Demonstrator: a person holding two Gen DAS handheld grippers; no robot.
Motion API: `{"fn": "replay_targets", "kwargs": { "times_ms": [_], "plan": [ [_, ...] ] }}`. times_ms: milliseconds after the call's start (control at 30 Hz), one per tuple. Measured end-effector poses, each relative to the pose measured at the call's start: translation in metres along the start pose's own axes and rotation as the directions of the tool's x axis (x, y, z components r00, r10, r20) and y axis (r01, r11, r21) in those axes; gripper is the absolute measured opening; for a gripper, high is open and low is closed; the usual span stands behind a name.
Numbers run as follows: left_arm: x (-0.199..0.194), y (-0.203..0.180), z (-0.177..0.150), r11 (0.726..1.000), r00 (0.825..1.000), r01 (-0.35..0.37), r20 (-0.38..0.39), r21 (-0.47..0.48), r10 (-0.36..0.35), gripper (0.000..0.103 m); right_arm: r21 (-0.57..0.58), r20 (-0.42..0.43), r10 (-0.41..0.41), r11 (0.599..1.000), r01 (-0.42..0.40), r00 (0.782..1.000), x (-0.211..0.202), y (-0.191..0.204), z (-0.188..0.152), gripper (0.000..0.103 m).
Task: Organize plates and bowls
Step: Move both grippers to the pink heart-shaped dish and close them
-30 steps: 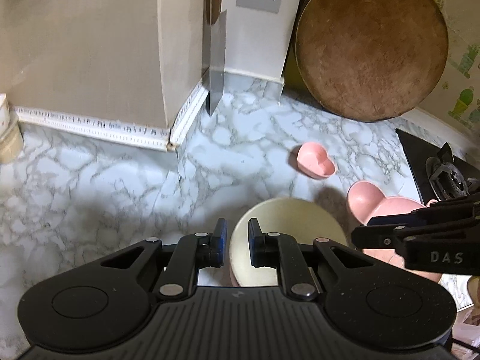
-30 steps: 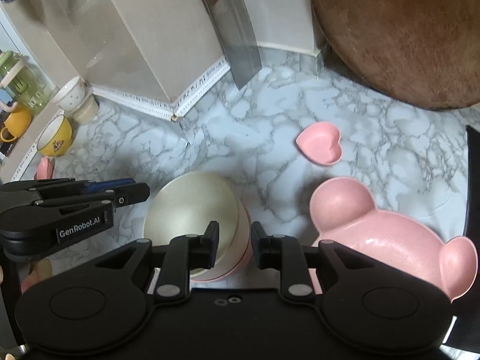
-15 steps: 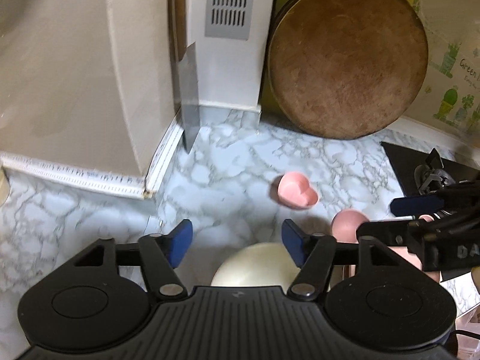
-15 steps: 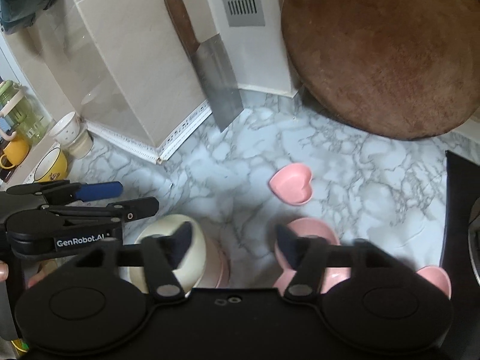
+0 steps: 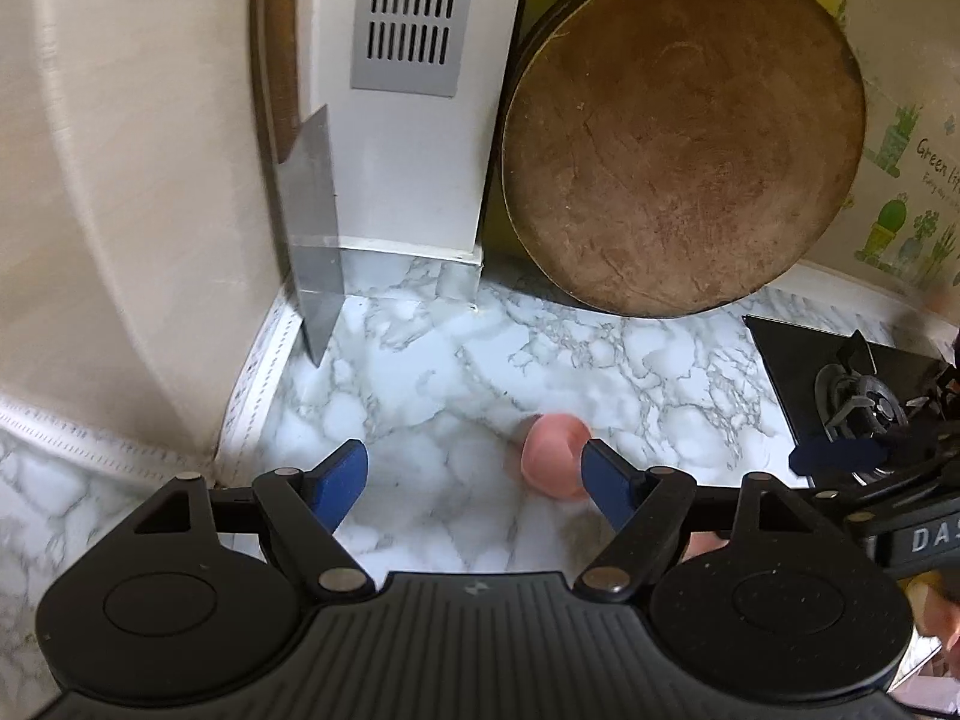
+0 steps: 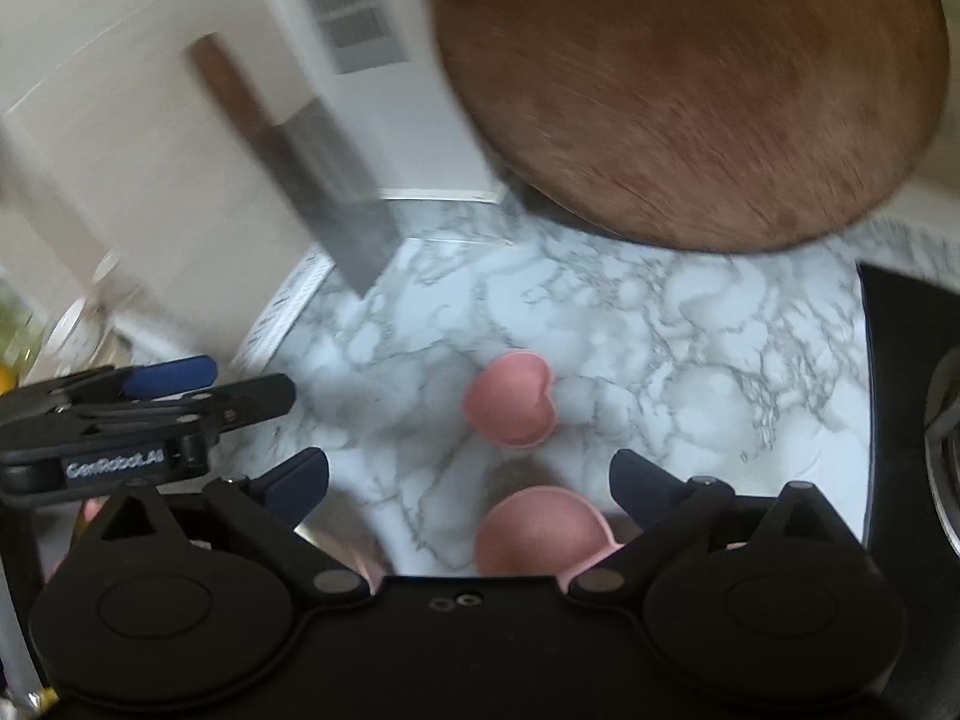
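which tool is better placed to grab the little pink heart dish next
Right, probably. The right tool is open, and the small pink heart-shaped dish lies just ahead of the gap between its fingers. In the left wrist view the dish sits off by the open left tool's right finger.
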State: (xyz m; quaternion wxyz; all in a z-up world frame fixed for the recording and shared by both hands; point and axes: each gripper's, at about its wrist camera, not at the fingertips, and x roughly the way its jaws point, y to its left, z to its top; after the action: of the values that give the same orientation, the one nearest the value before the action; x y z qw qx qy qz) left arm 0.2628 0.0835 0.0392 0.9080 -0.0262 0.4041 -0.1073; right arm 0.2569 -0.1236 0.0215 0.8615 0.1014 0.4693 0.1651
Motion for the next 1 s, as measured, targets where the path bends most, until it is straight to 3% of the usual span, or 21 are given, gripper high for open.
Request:
{"fn": "replay_targets", "kwargs": {
  "times_ms": [267,467,600,1000],
  "plan": [
    [0.057,0.003,0.033,0.998,0.992,0.062,-0.112,0.009,-0.061,0.078,0.067,-0.049,-0.031,0.997,0.035,0.998,0.036,-0.017,0.021,0.1],
    [0.096,-0.001,0.037,0.998,0.989,0.047,-0.143,0.037,-0.042,0.078,0.079,-0.077,-0.085,0.993,0.091,0.993,0.063,-0.027,0.032,0.1],
    [0.114,0.002,0.036,0.998,0.986,0.05,-0.161,0.028,-0.045,0.078,0.12,-0.151,-0.131,0.981,0.15,0.98,0.084,-0.037,0.036,0.099],
    [0.154,0.008,0.034,0.998,0.973,0.069,-0.221,-0.002,-0.068,0.078,0.107,-0.101,-0.144,0.982,0.154,0.984,0.108,-0.039,0.03,0.097]
  ]
}}
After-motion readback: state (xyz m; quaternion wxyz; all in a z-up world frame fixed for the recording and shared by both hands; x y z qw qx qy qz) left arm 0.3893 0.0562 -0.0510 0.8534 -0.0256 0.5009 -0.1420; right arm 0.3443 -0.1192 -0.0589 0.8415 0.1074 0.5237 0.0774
